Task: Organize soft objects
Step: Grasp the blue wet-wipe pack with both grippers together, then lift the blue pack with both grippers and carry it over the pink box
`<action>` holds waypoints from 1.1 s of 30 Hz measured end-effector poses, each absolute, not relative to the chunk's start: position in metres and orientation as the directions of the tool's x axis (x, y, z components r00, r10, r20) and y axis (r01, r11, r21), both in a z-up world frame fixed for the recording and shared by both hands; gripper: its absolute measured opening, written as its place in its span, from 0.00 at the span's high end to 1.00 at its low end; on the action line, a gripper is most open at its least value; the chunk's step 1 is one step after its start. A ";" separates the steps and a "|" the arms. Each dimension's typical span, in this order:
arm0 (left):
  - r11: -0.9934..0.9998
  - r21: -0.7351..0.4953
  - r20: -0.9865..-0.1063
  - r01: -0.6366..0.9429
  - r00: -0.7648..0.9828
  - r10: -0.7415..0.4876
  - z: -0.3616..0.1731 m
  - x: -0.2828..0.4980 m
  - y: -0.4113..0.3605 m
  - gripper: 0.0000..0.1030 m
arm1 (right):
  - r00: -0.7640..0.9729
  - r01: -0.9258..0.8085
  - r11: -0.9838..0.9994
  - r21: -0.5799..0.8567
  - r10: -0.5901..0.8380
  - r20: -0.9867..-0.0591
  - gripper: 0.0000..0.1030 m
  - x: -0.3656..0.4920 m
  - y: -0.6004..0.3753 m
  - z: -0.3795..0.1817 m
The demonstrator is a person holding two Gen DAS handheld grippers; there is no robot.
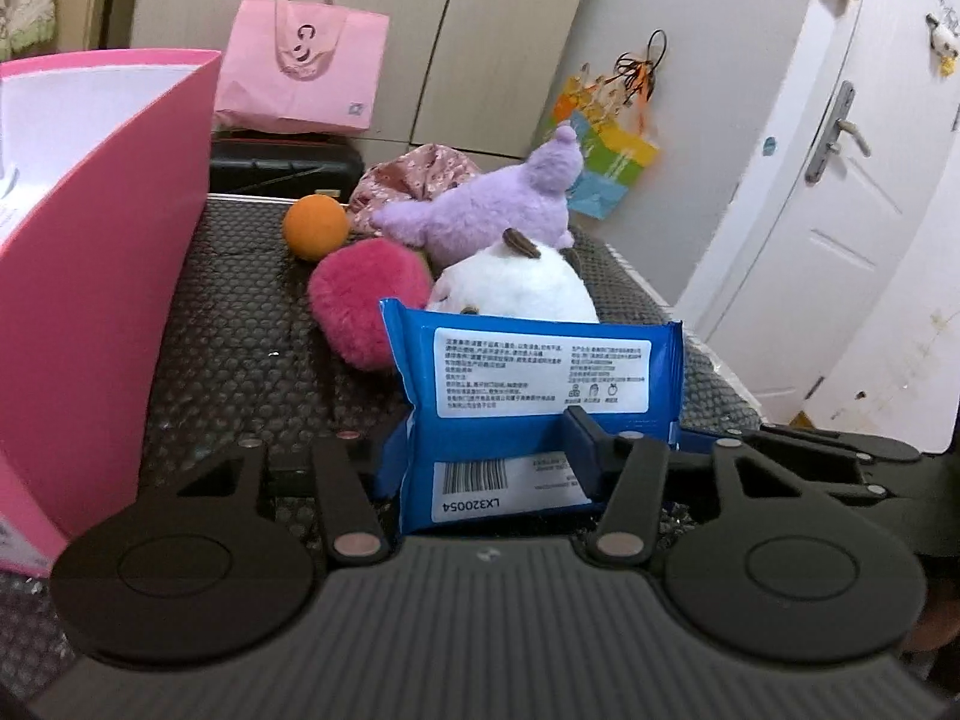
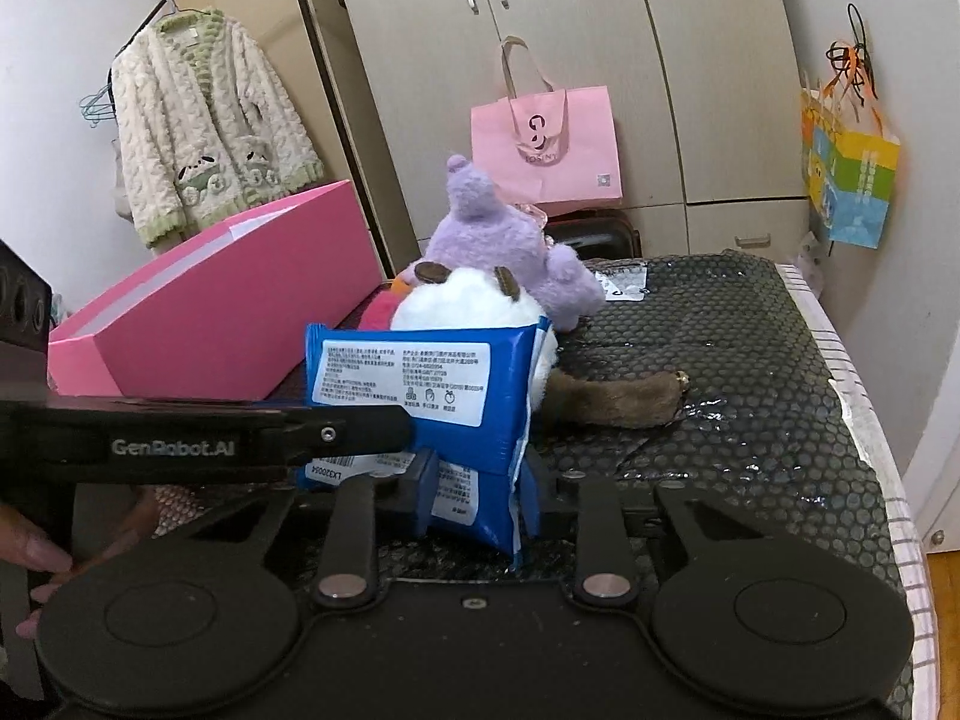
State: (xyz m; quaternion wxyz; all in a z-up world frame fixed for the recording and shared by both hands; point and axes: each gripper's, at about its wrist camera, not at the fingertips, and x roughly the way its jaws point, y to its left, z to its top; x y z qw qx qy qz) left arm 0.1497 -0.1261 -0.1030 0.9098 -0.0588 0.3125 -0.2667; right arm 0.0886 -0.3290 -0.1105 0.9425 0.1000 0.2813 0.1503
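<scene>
Both tongs grip one blue wipes packet (image 1: 528,396), which stands upright on the desk (image 1: 240,324), a surface covered in dark bubble wrap. The left tongs (image 1: 486,468) are clamped on the packet's lower part, one finger pressing its front face just under the white label. The right tongs (image 2: 480,492) are closed on the same packet near its bottom edge, where the wrapper folds and creases; from the right wrist view the left tongs reach in from the left side across the packet's front.

Just behind the packet sits a white plush (image 1: 516,285) with brown ears, touching it or very nearly so. A purple plush (image 1: 480,210) lies behind the white one, a pink fluffy ball (image 1: 366,300) lies to its left, and an orange ball (image 1: 315,227) rests further back beside a floral fabric pouch (image 1: 414,177). A brown furry piece (image 2: 618,402) lies on the bubble wrap to the right of the white plush; what it is attached to is unclear.

An open pink box (image 1: 114,276) stands at the left side of the desk, near the packet but apart from it. A pink paper bag (image 2: 546,150) stands against the cupboards behind
</scene>
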 end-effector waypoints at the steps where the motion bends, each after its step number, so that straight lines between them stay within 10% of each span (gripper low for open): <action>1: 0.854 -0.268 -0.538 0.447 0.666 -0.517 -0.102 0.148 -0.126 0.49 | 0.796 -0.225 0.933 0.280 0.342 -0.499 0.69 0.087 -0.328 -0.111; 33: 0.783 -0.387 -0.734 0.487 0.351 -0.581 -0.073 0.110 -0.051 0.51 | 0.577 -0.302 0.882 0.362 0.471 -0.667 0.47 0.044 -0.272 -0.078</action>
